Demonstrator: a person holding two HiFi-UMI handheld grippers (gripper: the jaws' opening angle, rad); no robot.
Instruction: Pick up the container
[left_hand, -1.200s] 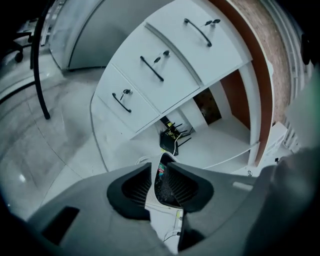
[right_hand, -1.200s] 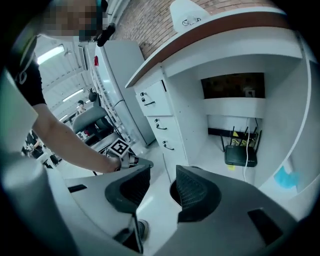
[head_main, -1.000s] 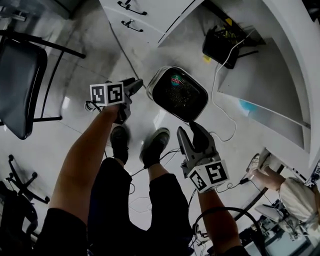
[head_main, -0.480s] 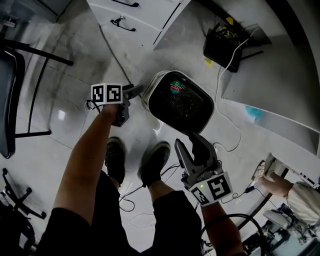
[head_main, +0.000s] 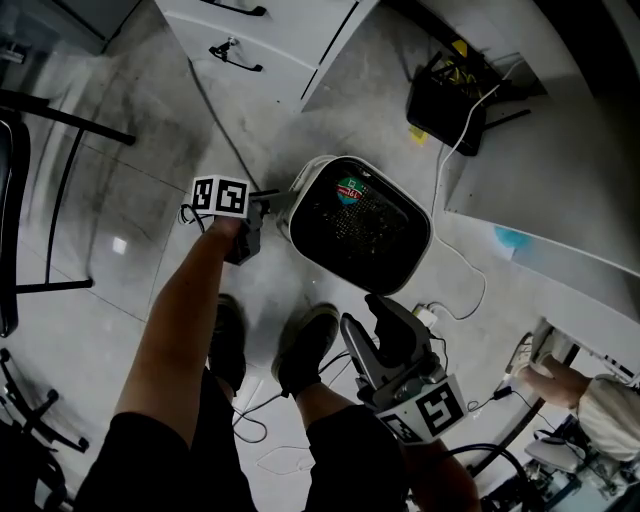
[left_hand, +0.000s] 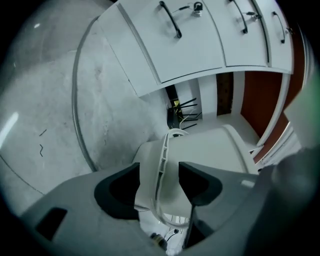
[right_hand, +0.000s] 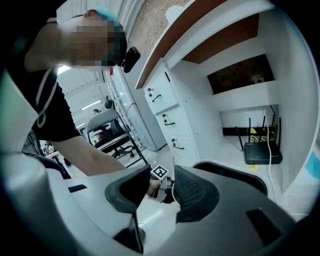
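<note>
The container (head_main: 296, 196) is a white bin with a black liner and some litter inside, standing on the floor in front of my feet. My left gripper (head_main: 266, 194) is at its left rim. In the left gripper view the jaws of the left gripper (left_hand: 159, 170) are opening, and the container's ribbed rim (left_hand: 162, 155) stands between them with the pads clear of it. My right gripper (head_main: 368, 312) hangs just short of the bin's near edge. It is open with nothing between its fingers, and the container's rim (right_hand: 235, 172) shows behind its right finger.
A white drawer cabinet (head_main: 260, 40) stands beyond the bin. A black router (head_main: 445, 95) with a white cable sits under the white desk (head_main: 540, 150) at right. Chair legs (head_main: 60, 200) are at left. Cables lie round my shoes (head_main: 305, 350). Another person's sleeve (head_main: 600, 400) is at lower right.
The left gripper's jaws have widened around the bin's left rim. The right gripper has dropped lower in the head view and stays just short of the bin.
</note>
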